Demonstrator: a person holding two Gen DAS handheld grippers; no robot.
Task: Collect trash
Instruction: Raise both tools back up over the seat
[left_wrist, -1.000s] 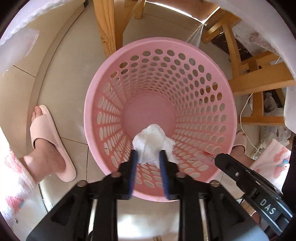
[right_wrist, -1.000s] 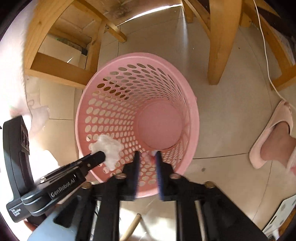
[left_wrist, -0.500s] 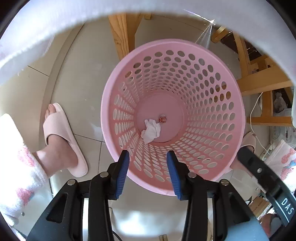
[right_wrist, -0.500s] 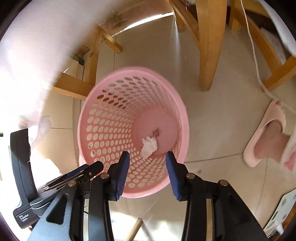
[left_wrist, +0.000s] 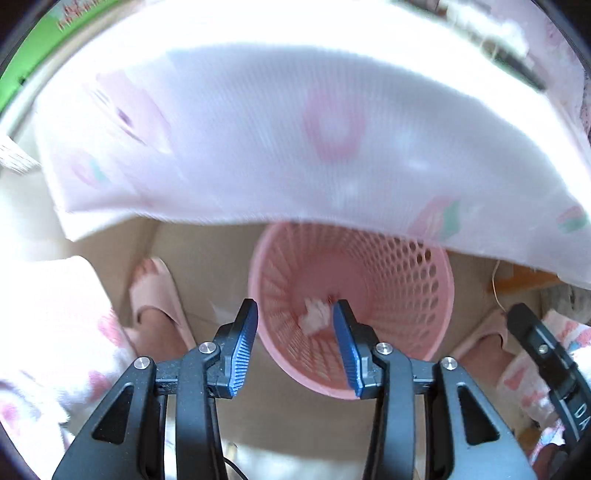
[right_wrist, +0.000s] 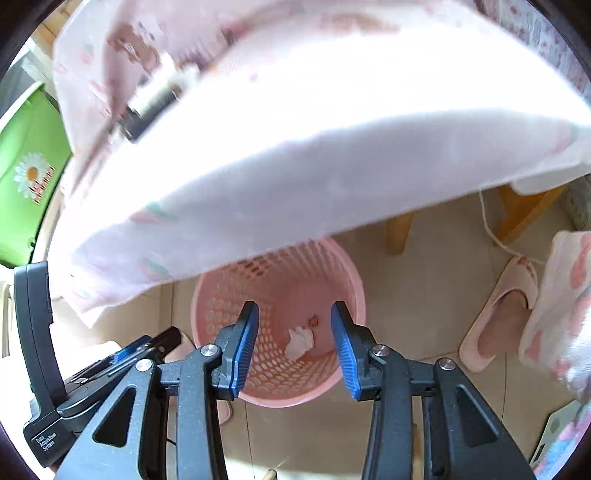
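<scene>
Below, a crumpled white tissue (right_wrist: 300, 340) lies on the bottom of the pink perforated basket (right_wrist: 347, 280), with a small reddish scrap (right_wrist: 314, 320) just beside it. Both claws hang well above the basket, apart from the trash. The left gripper (left_wrist: 294, 347) and the right gripper (right_wrist: 294, 345) each stand partly spread with nothing between the blue pads; their jaws have just been opening. A pale patterned tablecloth (right_wrist: 332, 147) overhangs the basket's far rim.

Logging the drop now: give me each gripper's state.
Left gripper: open, empty; jaws have just been opening.
Right gripper: open, empty; jaws have just been opening.
</scene>
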